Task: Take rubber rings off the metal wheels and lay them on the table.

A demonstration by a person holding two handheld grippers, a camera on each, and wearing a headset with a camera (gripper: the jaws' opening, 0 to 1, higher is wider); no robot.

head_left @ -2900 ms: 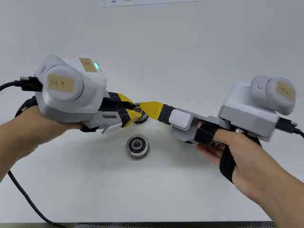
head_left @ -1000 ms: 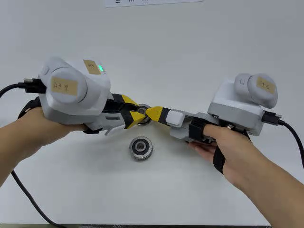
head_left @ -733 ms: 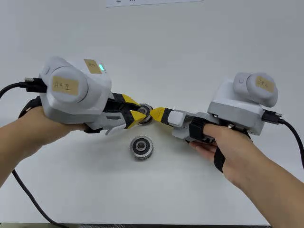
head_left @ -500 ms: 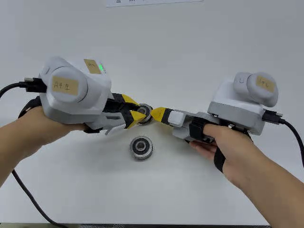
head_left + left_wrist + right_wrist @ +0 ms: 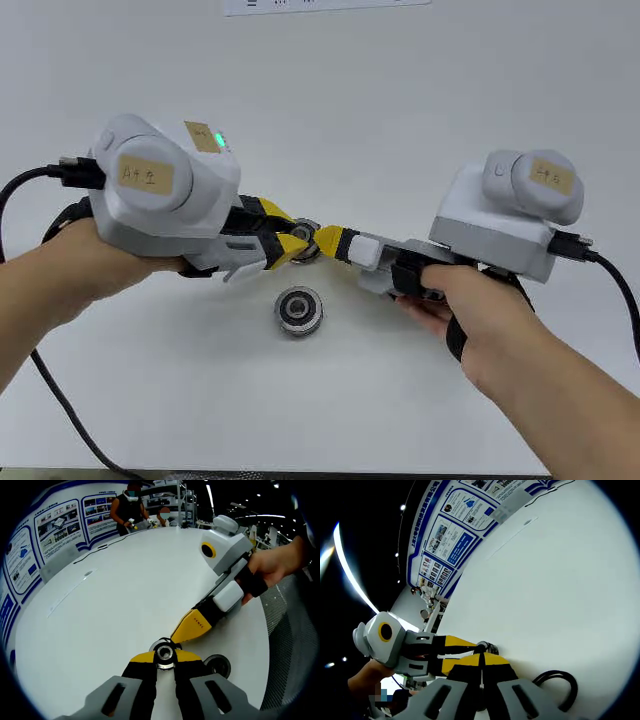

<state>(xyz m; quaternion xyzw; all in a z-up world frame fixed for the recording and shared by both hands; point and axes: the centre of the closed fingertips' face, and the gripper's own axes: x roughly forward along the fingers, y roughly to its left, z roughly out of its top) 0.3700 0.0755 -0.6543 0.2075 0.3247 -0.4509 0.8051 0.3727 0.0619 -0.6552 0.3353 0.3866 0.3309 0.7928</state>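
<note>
- Head view: the left gripper [image 5: 283, 240] has its yellow-tipped jaws clamped on a metal wheel [image 5: 304, 238], which it holds just above the table [image 5: 400, 100].
- The right gripper [image 5: 328, 240] meets it from the other side. Its jaws are pressed together and their tip is against the wheel's rim. Whether they nip any rubber I cannot tell.
- A second wheel [image 5: 299, 311] lies flat on the table just in front of the two grippers, with its dark rubber ring [image 5: 282, 313] on.
- Handling, as I judge it: the wheel is small, stiff and smooth, so it is likely to twist in the jaws. The ring is soft and stretchy and probably sits snug. Hold the wheel across its hub, pinch the ring at its outer edge and peel it sideways.
- Writing: tan tape labels [image 5: 147, 176] on both housings carry handwriting that seems to begin "A4"; the rest is unclear.
- Left gripper view: print on the right gripper's yellow jaw and on the wall posters [image 5: 100, 510] is too small to read.
</note>
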